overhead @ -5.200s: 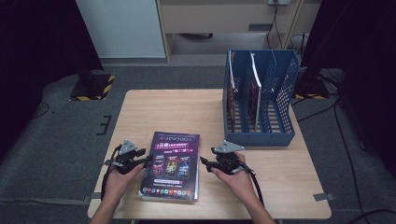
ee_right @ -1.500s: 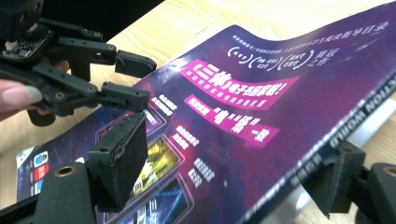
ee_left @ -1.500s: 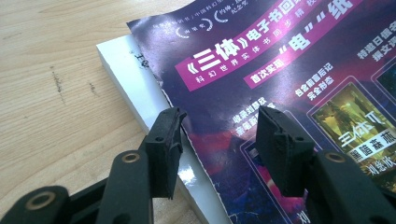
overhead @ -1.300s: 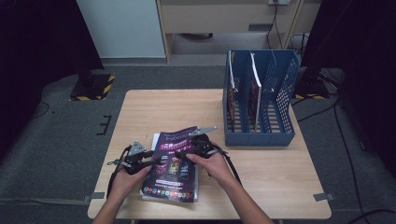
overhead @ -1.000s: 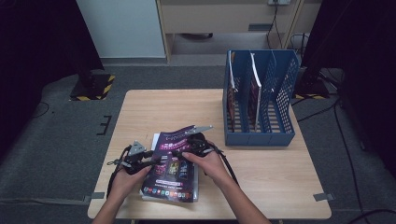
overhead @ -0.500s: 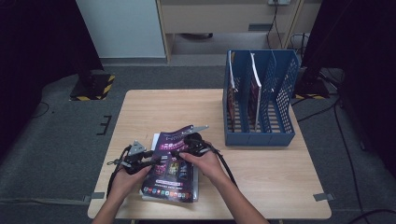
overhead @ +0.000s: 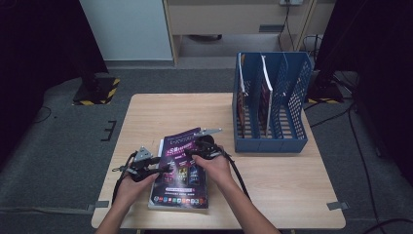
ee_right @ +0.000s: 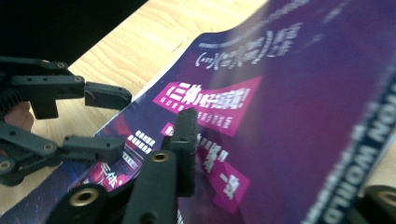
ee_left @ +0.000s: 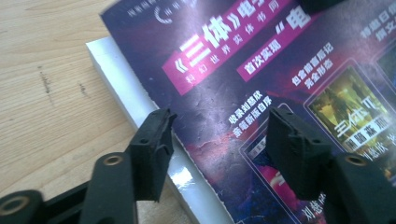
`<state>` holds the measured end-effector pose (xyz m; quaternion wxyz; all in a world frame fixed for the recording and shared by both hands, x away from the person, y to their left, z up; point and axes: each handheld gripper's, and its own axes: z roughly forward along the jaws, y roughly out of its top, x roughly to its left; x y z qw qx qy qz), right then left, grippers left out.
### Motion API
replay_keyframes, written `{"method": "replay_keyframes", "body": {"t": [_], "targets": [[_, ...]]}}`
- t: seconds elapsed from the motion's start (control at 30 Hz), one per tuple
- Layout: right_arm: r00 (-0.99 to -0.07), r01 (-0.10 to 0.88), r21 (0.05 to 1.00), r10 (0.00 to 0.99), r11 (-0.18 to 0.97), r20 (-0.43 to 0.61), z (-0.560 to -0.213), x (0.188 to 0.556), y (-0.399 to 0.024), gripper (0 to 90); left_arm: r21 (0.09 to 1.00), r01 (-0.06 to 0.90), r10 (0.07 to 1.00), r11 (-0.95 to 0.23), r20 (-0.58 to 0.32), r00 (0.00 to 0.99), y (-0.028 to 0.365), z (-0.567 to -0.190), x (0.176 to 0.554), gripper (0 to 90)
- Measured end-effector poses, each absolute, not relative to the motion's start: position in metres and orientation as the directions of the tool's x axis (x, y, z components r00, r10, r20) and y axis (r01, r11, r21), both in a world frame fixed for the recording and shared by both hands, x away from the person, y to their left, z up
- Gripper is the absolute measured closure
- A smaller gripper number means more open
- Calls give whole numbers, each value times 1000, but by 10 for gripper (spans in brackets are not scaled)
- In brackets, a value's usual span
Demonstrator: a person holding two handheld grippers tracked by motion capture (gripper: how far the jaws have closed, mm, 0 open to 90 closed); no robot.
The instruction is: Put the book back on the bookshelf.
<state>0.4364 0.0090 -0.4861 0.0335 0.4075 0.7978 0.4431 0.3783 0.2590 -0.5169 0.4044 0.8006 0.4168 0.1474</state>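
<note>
So far the top magazine (overhead: 182, 146) is only being peeled off the stack (overhead: 179, 195) near the table (overhead: 272, 190) edge, its far end lifting in the right gripper (overhead: 202, 144), whose jaws have just been closing on it; filing it in the blue rack (overhead: 271, 109) is still ahead. The left gripper (overhead: 163, 168) is hovering half open astride the cover's left edge, touching nothing, which its own view is making plain, while the high view is placing the rack's two magazines.

Left gripper (overhead: 163, 168): black two-jaw tool; ribbed black pads (ee_left: 156, 140); brass-coloured pivot pins; grey three-cornered plate on top; black cable looping off its rear
Right gripper (overhead: 191, 152): black linkage arms; brass-ringed pivots; grey plate; black cable trailing along the forearm
Arms: bare forearms; no sleeves in view
</note>
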Motion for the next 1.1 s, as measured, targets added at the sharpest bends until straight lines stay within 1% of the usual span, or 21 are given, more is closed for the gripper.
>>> {"method": "replay_keyframes", "body": {"t": [0.03,0.07,0.2,0.3,0.37,0.5,0.53,0.7,0.73,0.8,0.87,0.97,1.0,1.1], "targets": [[-666,621,734,680,275,308,-486,436,9,720,770,548,787,-325,-101,609,259,-517,378,384],[-676,606,747,671,271,305,-483,437,8,751,768,554,785,-321,-111,610,259,-517,379,369],[-692,583,765,660,273,292,-477,435,8,772,772,554,786,-313,-117,607,260,-516,379,352],[-709,547,789,655,278,261,-472,435,7,781,777,552,787,-303,-122,605,260,-515,379,332],[-708,544,794,656,271,261,-470,434,6,782,778,551,787,-302,-124,605,260,-515,379,314],[-713,514,818,658,257,241,-462,434,1,791,779,555,775,-291,-148,614,258,-516,379,284],[-720,494,832,655,251,230,-458,434,0,794,780,559,770,-280,-165,616,257,-516,380,263],[-729,465,850,652,247,209,-451,433,-2,800,774,563,758,-288,-175,628,255,-518,381,236],[-736,446,861,647,243,198,-449,433,-2,804,775,565,757,-285,-179,628,254,-518,381,223],[-737,443,864,646,240,199,-447,432,-2,805,774,566,753,-282,-188,631,254,-519,381,225],[-753,404,882,635,241,172,-440,430,-1,809,775,567,749,-279,-193,634,253,-519,381,208],[-764,380,893,626,242,156,-437,429,-1,812,776,567,735,-276,-210,645,252,-519,381,207],[-773,358,904,618,235,145,-433,428,-1,815,777,569,725,-269,-226,651,251,-520,381,218],[-781,335,915,610,226,135,-430,426,0,818,778,563,706,-280,-231,670,250,-520,381,238]]}}
